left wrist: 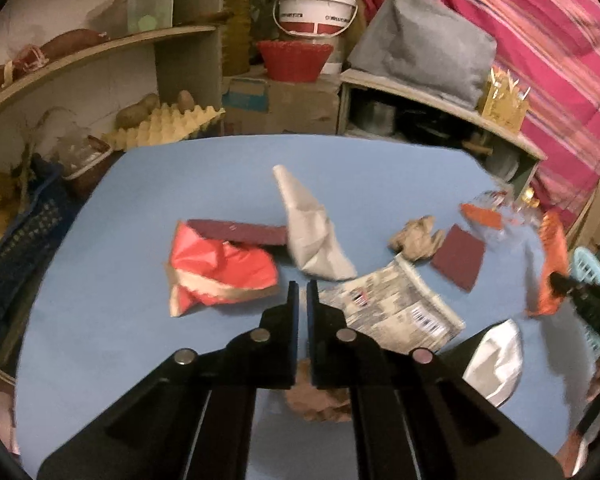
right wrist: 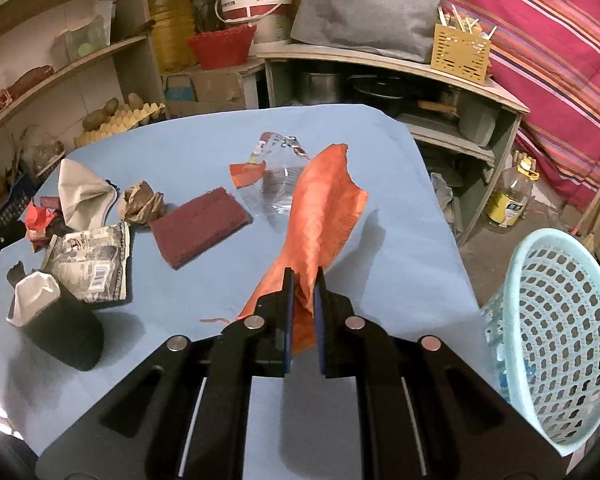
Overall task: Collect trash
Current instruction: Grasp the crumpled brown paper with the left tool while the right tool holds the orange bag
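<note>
**Right wrist: orange wrapper pinched, basket to the right**

Right wrist view is showing the right gripper (right wrist: 302,292) pinching the lower end of a long orange wrapper (right wrist: 320,208), which is rising up and away from the fingers over the blue table (right wrist: 204,148). A pale blue mesh basket (right wrist: 556,336) is sitting tilted just off the table's right edge. Behind the wrapper a clear plastic bottle (right wrist: 278,184) is lying on the table, with a maroon scouring pad (right wrist: 200,226) to its left. Further left, a crumpled brown paper (right wrist: 142,202), a printed carton (right wrist: 94,266) and a grey cloth (right wrist: 82,194) are lying close together.

Left wrist view is showing the left gripper (left wrist: 303,292) hovering above the table with its fingers nearly pressed together, only a thin gap between, nothing held. A red-and-white wrapper (left wrist: 220,268) is lying just left of its tips.
</note>
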`<control>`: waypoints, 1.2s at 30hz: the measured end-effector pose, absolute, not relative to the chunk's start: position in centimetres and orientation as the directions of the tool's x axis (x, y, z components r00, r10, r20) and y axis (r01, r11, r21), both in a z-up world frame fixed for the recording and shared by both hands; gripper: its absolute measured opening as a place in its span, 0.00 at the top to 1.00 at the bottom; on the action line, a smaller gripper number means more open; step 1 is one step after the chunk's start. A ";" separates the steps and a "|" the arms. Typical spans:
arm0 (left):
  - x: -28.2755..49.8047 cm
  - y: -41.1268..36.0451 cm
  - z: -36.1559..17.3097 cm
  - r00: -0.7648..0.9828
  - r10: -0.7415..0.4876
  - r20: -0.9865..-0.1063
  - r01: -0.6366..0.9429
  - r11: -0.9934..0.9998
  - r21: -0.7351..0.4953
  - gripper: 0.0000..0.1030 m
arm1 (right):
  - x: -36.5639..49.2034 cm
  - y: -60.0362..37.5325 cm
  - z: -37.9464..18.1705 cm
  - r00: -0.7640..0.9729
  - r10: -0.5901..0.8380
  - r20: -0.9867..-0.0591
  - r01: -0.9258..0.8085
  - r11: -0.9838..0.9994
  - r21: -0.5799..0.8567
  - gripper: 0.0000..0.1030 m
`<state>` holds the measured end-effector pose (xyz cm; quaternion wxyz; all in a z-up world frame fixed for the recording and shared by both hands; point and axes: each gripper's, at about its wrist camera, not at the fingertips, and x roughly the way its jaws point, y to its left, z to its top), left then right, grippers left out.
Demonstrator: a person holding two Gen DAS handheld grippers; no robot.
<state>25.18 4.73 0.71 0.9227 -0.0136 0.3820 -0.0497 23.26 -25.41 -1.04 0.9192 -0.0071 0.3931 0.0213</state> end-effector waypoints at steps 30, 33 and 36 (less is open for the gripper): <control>22.9 2.6 -4.5 0.646 -0.088 -0.758 0.175 0.984 0.035 0.13 | 22.3 -26.4 -1.7 0.675 0.004 -0.738 -0.036 0.999 -0.027 0.90; 23.4 2.7 -4.7 0.634 -0.109 -0.766 0.189 0.982 0.017 0.13 | 22.5 -26.3 -1.7 0.675 0.003 -0.738 -0.035 0.999 -0.028 0.90; 23.6 3.1 -4.5 0.641 -0.126 -0.757 0.189 0.982 -0.003 0.19 | 22.6 -26.2 -1.7 0.675 0.004 -0.737 -0.034 0.999 -0.025 0.90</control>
